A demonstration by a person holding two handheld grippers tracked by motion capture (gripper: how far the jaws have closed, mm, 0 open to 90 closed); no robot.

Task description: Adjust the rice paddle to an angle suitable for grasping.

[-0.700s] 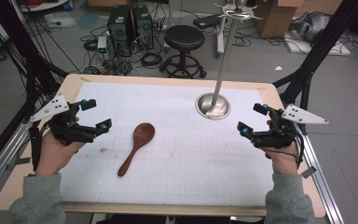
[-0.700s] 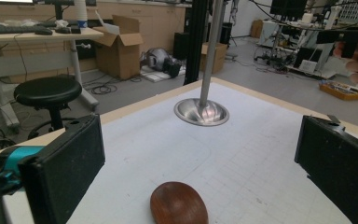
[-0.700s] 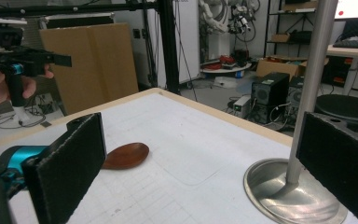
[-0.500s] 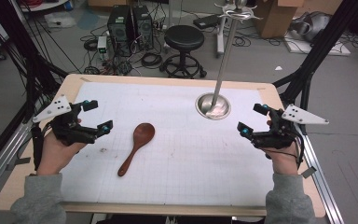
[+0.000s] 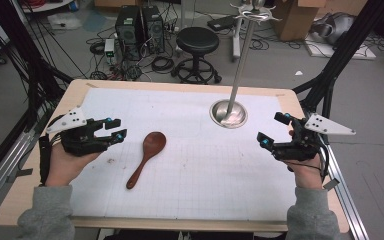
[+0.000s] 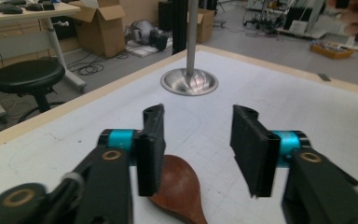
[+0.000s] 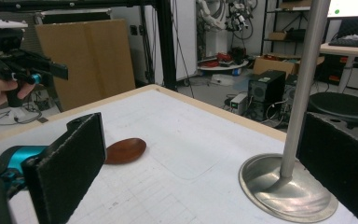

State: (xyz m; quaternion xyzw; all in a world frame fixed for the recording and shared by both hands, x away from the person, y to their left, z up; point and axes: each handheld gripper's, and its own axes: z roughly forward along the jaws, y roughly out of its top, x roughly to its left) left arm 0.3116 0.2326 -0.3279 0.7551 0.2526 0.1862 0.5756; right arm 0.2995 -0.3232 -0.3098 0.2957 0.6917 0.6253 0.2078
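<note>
We see the wooden spoon [image 5: 146, 159] lying flat on the white gridded mat [image 5: 190, 165] that covers the tabletop [image 5: 180, 86]. Its bowl points away from the person and its handle runs toward the near edge, a little to the left. Nothing holds it.

The left tongs [image 5: 117, 129] are held just above the mat, to the left of the spoon's bowl, near it but not touching. Their jaws stand apart with nothing between them. In the left gripper view the left tongs [image 6: 196, 140] look over the spoon [image 6: 179, 189], whose bowl lies under the gap between the two black pads [image 6: 254, 147].

The right tongs [image 5: 271, 128] are at the right edge of the mat, well apart from the spoon. Their jaws are also wide apart and empty. In the right gripper view we see the spoon [image 7: 123, 150] far off on the mat, and the metal stand [image 7: 291, 186] close in front.

The stand [image 5: 228, 113] has a round shiny base on the far right part of the mat and a thin pole that rises straight up.

We can read no brand, label or writing on the spoon, the stand or the tongs; the mat carries only fine grid lines.
</note>
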